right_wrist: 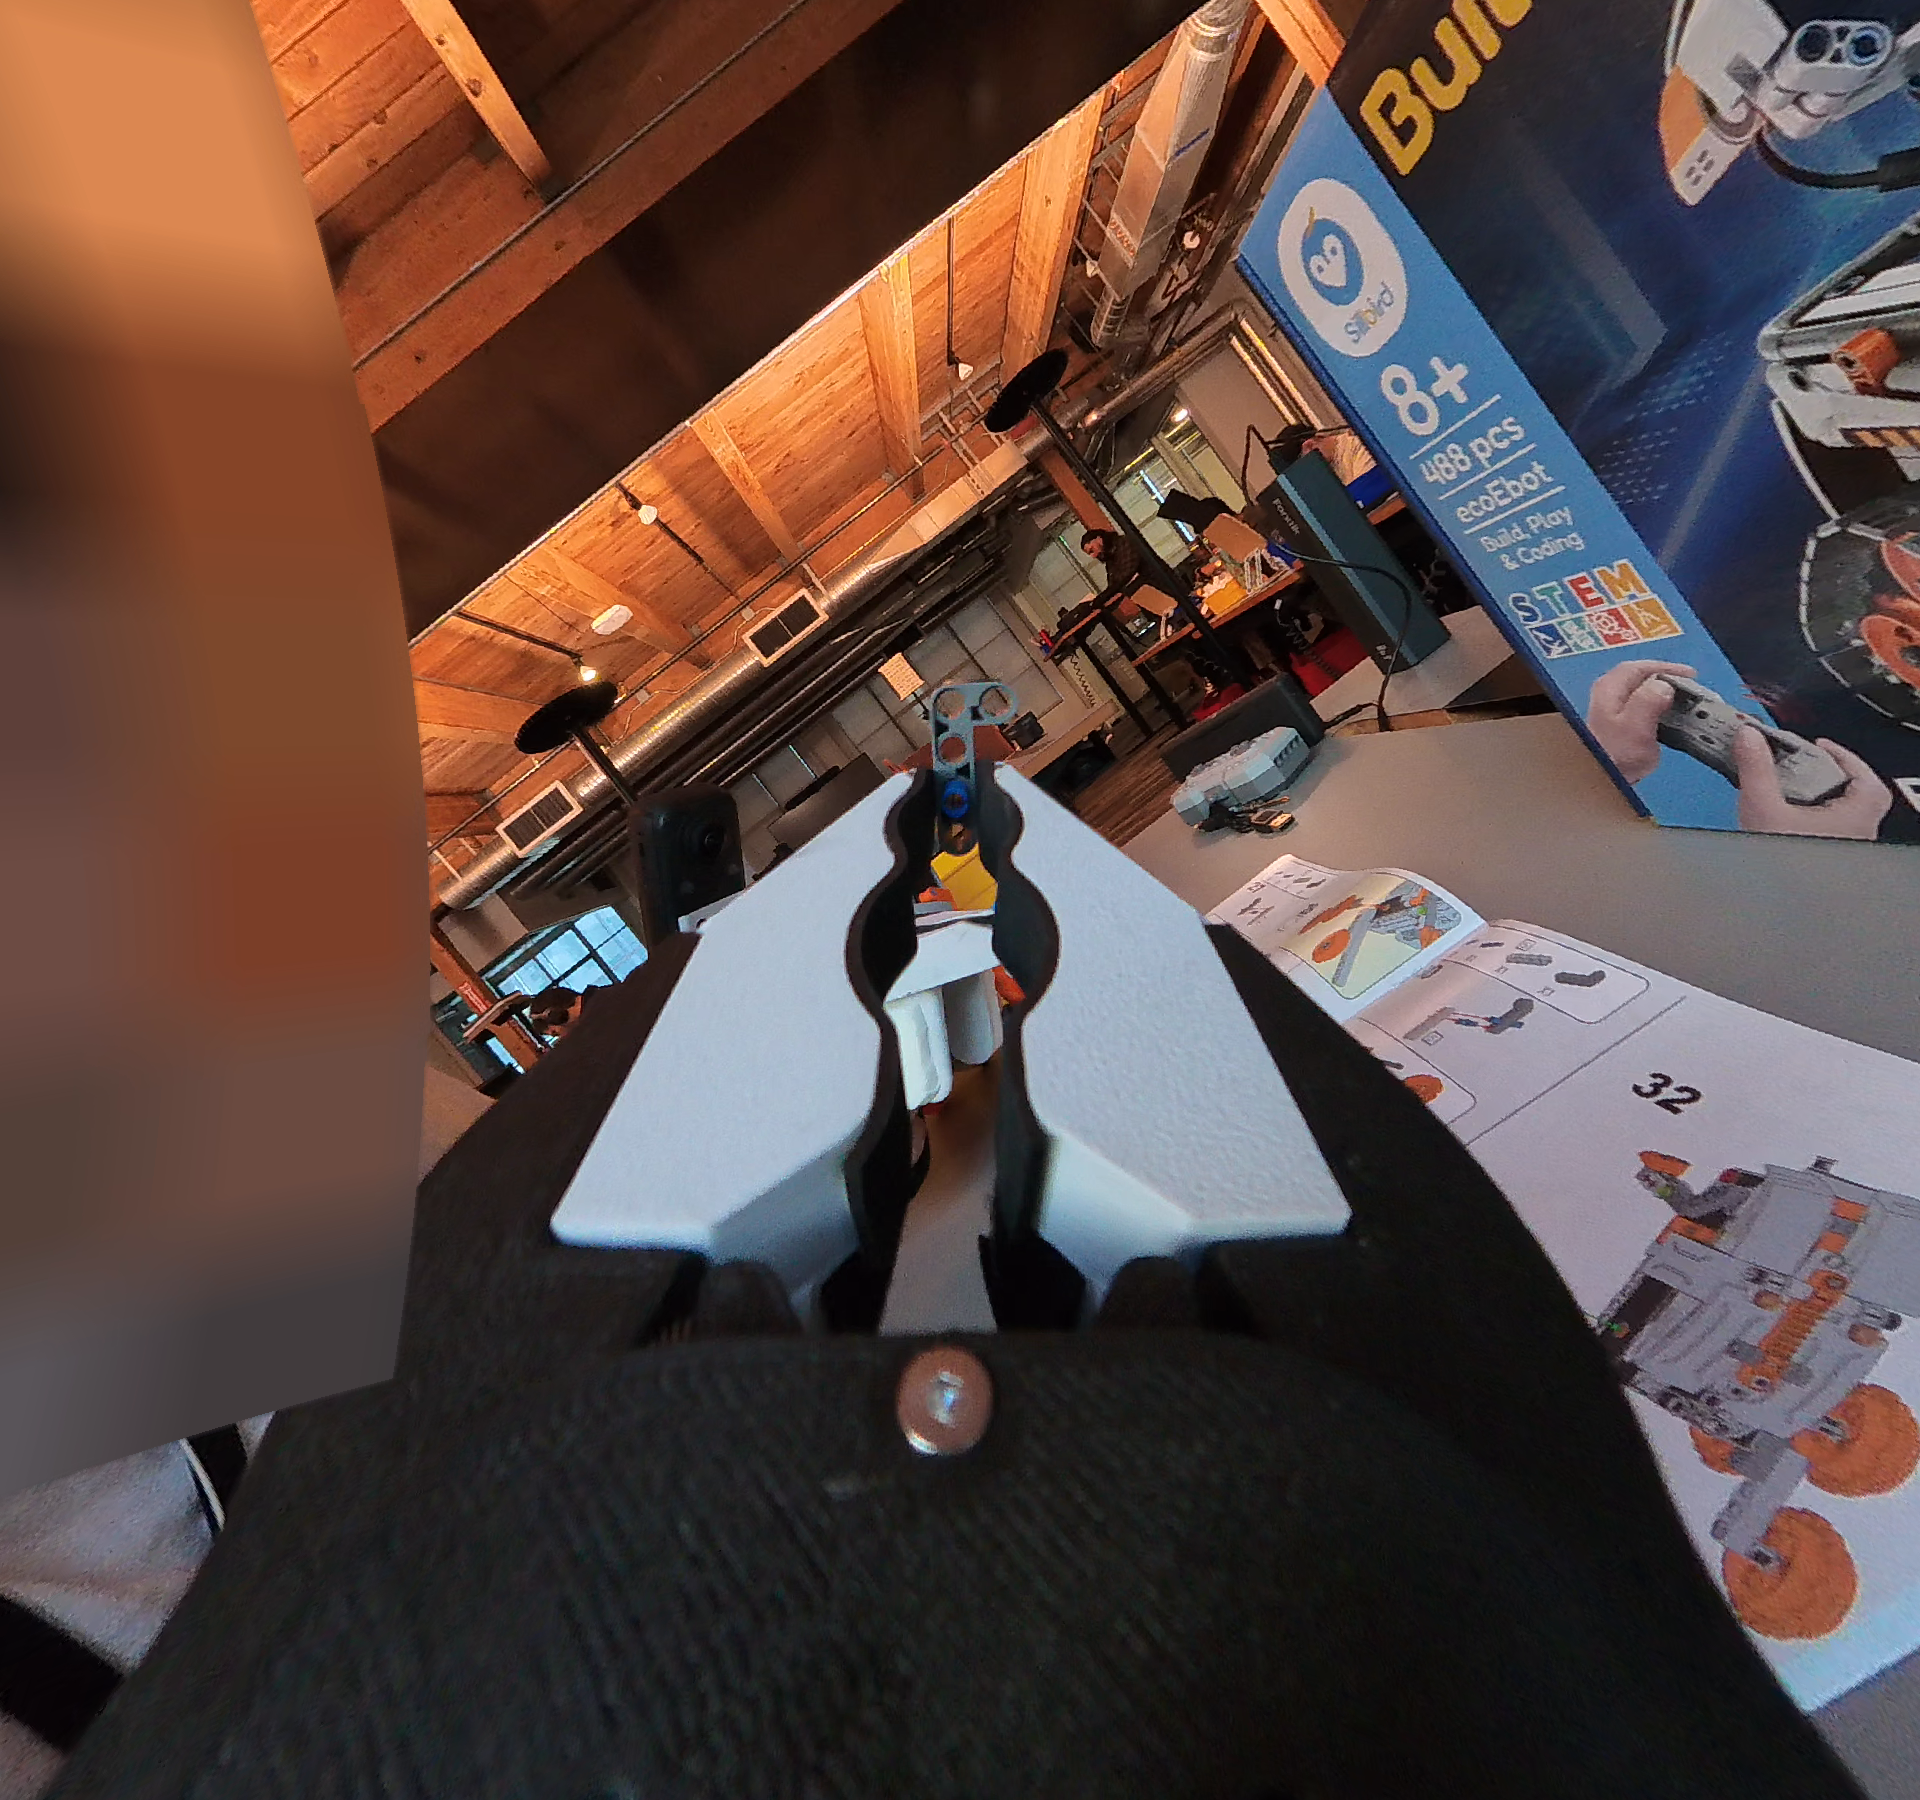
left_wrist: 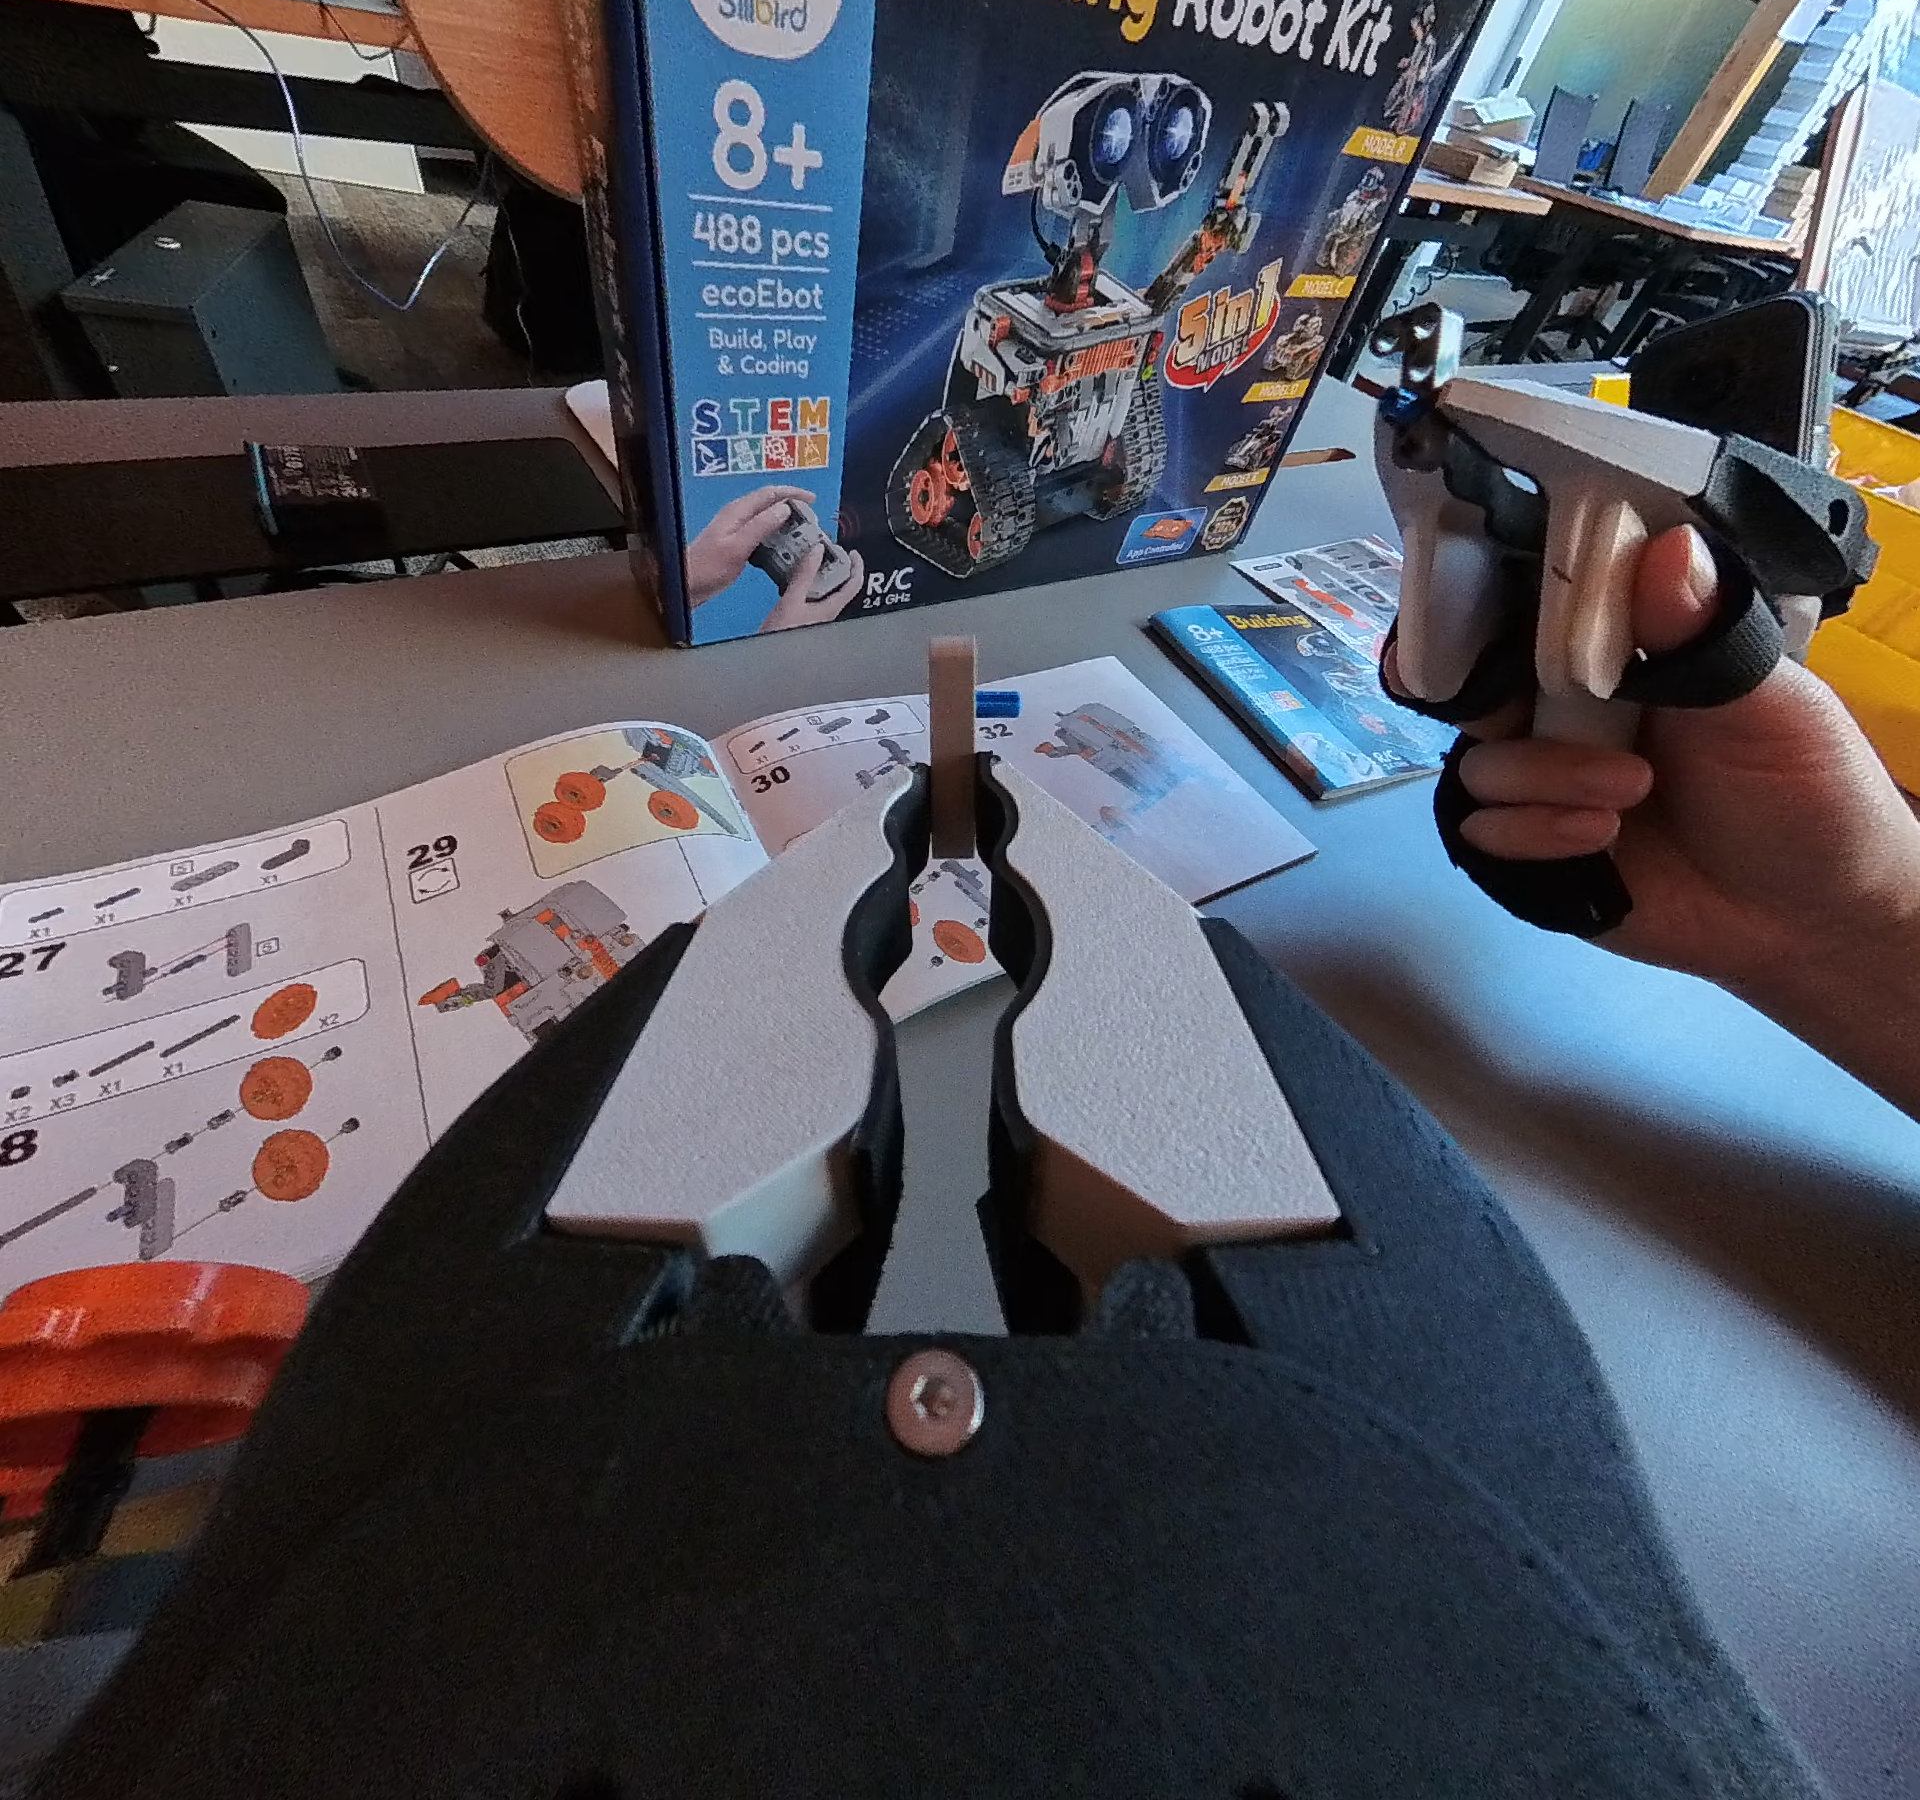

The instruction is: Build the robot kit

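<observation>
My left gripper [left_wrist: 953,810] is shut on a thin tan strip [left_wrist: 953,711] that stands upright between its tips, above an open instruction booklet [left_wrist: 312,971] on the grey table. A small blue pin [left_wrist: 997,704] lies on the booklet just behind the strip. My right gripper [right_wrist: 956,805] is shut on a grey angled beam with holes [right_wrist: 961,727] that carries a blue pin [right_wrist: 951,796]. In the left wrist view the right gripper [left_wrist: 1403,400] is held up in a hand [left_wrist: 1714,815] at the right, raised above the table with the beam [left_wrist: 1415,342] at its tip.
A large blue toy kit box [left_wrist: 987,244] stands upright behind the booklet [right_wrist: 1558,1075]. A closed small booklet [left_wrist: 1299,701] and a printed sheet [left_wrist: 1330,581] lie at the right. A yellow bin [left_wrist: 1870,545] is at the far right. A grey block with cables [right_wrist: 1236,784] sits farther off. The grippers' ends are close to 12 centimeters from one another.
</observation>
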`<move>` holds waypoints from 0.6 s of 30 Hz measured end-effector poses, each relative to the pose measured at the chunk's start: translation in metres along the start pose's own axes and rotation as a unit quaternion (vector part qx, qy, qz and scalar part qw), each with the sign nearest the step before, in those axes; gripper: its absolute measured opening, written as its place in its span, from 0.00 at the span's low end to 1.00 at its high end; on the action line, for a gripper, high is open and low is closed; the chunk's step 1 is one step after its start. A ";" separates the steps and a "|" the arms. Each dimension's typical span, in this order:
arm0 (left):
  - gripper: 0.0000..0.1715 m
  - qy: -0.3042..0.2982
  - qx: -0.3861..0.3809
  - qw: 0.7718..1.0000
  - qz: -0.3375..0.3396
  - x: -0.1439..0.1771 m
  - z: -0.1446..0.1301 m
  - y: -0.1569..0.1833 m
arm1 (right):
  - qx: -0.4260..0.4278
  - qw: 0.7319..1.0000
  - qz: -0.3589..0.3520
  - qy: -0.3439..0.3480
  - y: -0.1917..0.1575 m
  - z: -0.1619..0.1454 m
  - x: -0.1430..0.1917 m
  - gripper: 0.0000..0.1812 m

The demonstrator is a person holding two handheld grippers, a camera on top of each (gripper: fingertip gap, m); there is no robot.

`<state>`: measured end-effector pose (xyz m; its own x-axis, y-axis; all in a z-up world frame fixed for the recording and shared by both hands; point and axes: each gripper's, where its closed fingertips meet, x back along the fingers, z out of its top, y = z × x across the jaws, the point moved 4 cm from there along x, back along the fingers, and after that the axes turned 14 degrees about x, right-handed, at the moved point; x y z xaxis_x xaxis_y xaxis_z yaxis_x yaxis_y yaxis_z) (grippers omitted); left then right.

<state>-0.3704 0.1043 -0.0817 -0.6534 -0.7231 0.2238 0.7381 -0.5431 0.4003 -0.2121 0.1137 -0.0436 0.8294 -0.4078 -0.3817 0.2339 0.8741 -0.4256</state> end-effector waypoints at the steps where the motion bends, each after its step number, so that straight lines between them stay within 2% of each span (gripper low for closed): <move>1: 0.03 0.000 0.001 1.000 0.000 0.000 0.000 0.000 | -0.001 1.000 0.000 -0.001 0.000 0.000 0.000 0.03; 18: 0.03 -0.001 -0.001 1.000 0.002 0.000 0.000 -0.001 | -0.001 1.000 -0.001 -0.008 0.000 -0.002 -0.001 0.03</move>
<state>-0.3710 0.1048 -0.0819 -0.6511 -0.7244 0.2265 0.7406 -0.5410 0.3986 -0.2139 0.1135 -0.0451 0.8372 -0.4049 -0.3676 0.2340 0.8728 -0.4283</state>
